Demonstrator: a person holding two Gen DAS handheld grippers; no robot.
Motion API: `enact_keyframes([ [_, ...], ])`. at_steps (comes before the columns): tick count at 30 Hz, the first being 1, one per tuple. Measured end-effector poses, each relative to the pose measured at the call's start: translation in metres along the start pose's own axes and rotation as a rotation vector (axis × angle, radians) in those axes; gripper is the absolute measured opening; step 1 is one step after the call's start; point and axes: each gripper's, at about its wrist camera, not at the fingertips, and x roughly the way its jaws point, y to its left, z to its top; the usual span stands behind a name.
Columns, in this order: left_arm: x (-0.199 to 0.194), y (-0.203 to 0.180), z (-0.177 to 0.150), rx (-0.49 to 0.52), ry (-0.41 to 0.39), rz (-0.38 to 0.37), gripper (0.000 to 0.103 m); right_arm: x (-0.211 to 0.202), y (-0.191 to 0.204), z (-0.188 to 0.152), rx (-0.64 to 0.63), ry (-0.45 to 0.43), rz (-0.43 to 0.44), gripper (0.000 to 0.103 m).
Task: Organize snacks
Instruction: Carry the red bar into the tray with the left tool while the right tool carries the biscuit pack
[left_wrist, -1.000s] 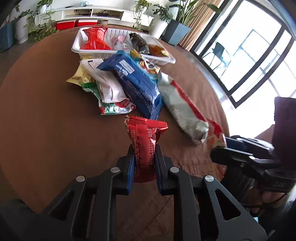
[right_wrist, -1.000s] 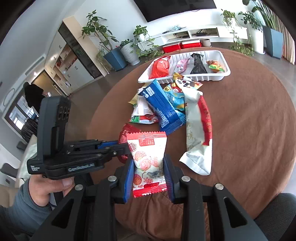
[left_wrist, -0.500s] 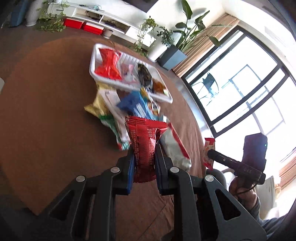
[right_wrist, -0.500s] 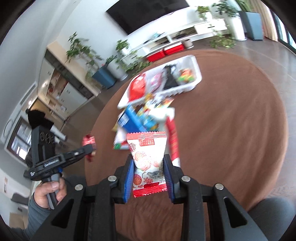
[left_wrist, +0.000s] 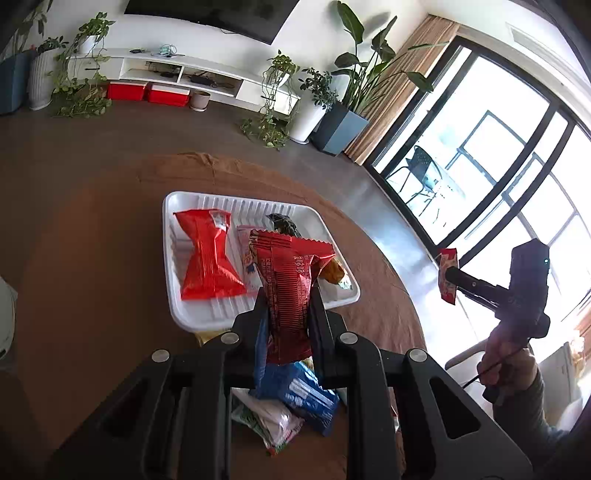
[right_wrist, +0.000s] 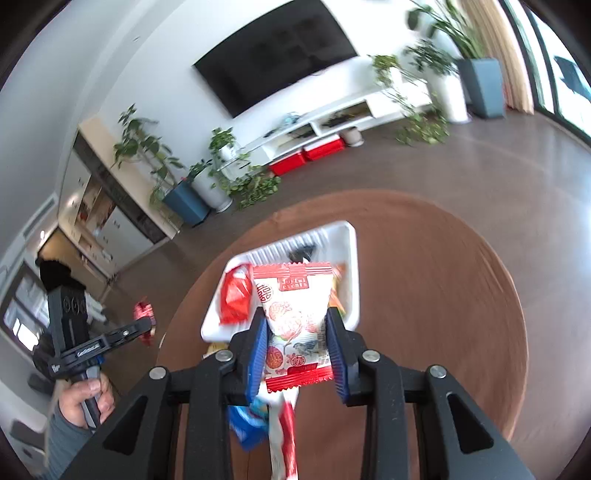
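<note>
Left gripper (left_wrist: 288, 314): pinches red ribbed packet (left_wrist: 290, 291), above white tray (left_wrist: 192, 317); print unreadable.
Right gripper (right_wrist: 295, 343): pinches white-red pouch (right_wrist: 295, 314), above tray; red header lettering blurred.

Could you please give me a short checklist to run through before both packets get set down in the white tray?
1. Left gripper clamped on the dark red packet: ok, jaws pinch its lower half.
2. Right gripper clamped on the white-and-red packet: ok.
3. White tray in view ahead of both grippers: ok.
4. Free space in the tray: ok at the far ribbed strip; the rest holds an orange-red bag and other snacks.
5. Grippers apart from each other: ok, each shows off to the side in the other's view.
6. Loose pile below out of the way: cannot tell.
</note>
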Motion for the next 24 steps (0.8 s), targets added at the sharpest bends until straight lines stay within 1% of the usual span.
enact_keyframes([
  [3, 0.021, 0.000, 0.027, 0.038, 0.028, 0.028, 0.017, 0.030, 0.022, 0.021, -0.066, 0.025, 0.017, 0.033],
  [5, 0.042, 0.003, 0.043, 0.045, 0.059, 0.042, 0.017, 0.054, 0.034, 0.031, -0.099, 0.055, 0.027, 0.033],
  [8, 0.076, 0.007, 0.060, 0.069, 0.095, 0.075, 0.017, 0.092, 0.047, 0.041, -0.137, 0.109, 0.017, 0.033],
  [10, 0.099, 0.011, 0.065, 0.069, 0.125, 0.092, 0.017, 0.120, 0.051, 0.045, -0.154, 0.148, 0.003, 0.033],
  [13, 0.130, 0.018, 0.066, 0.074, 0.160, 0.113, 0.017, 0.154, 0.052, 0.045, -0.162, 0.203, -0.019, 0.033],
  [17, 0.168, 0.030, 0.064, 0.071, 0.203, 0.138, 0.017, 0.186, 0.053, 0.042, -0.177, 0.255, -0.037, 0.033],
  [24, 0.198, 0.039, 0.045, 0.093, 0.245, 0.168, 0.017, 0.222, 0.039, 0.032, -0.178, 0.312, -0.096, 0.033],
])
